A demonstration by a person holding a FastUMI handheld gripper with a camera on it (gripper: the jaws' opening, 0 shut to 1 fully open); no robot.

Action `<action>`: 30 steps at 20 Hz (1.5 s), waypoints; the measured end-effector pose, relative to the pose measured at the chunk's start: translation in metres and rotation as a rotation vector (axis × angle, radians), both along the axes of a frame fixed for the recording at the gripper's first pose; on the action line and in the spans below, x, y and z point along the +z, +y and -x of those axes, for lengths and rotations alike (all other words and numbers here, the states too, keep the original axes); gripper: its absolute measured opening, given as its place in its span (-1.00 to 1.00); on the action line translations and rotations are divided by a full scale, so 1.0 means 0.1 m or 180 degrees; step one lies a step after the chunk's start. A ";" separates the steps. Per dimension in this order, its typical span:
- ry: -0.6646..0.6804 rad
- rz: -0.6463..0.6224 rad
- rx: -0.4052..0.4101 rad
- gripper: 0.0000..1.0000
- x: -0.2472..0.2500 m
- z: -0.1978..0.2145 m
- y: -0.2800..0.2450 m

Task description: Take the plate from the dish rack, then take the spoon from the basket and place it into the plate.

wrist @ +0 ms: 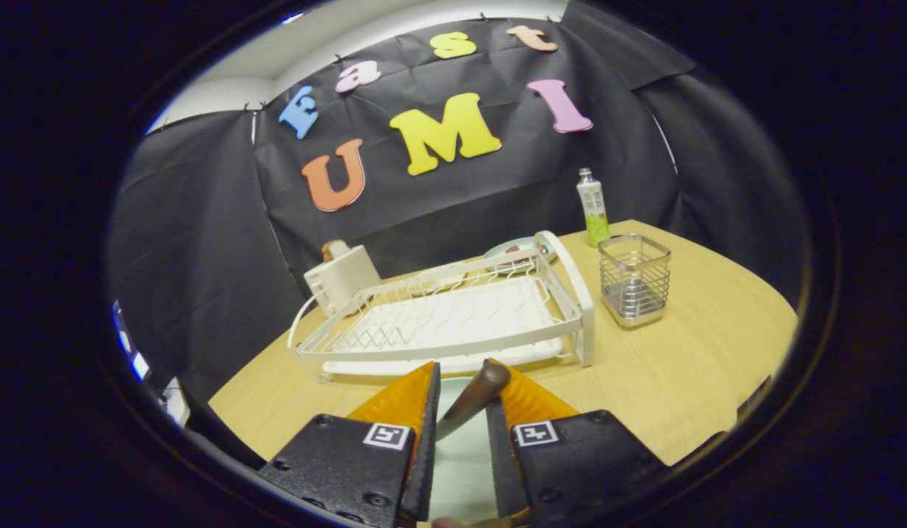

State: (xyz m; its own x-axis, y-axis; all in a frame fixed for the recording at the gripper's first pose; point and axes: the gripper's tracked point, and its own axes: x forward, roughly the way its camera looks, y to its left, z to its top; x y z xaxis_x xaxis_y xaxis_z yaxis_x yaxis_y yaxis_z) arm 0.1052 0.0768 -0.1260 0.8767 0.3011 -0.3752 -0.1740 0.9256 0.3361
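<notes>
Between tool [462, 389] fingers, rounded spoon handle [474, 400]

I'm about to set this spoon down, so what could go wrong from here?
1. The gripper holds the spoon by its handle, which sits tilted between the jaws; it could slip or twist on release.
2. A pale surface below the jaws looks like the plate, but little of it shows, so the drop could miss.
3. The dish rack stands just ahead; moving forward could bump it.

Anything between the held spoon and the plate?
Nothing visible. The gripper has both fingers clamped on the spoon; the pale surface right under them, apparently the plate, lies open. The dish rack stands beyond.
</notes>
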 end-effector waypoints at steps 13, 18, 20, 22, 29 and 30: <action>-0.0948 0.0568 -0.0473 0.78 0.99 0.38 -0.60; -0.1233 0.0737 -0.0537 1.00 1.28 0.90 -0.73; -0.1357 0.0747 -0.0683 1.00 1.37 1.08 -0.89; -0.1450 0.0768 -0.0774 1.00 1.38 1.29 -0.95; -0.1543 0.0665 -0.0725 1.00 1.20 1.73 -0.79; -0.1540 0.0699 -0.0722 1.00 1.17 1.72 -0.78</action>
State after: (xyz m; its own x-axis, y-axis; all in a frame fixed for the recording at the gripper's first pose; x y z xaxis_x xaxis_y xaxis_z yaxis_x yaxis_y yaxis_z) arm -0.0670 -0.0016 -0.0093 0.9976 0.0459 0.0521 -0.0491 0.9968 0.0633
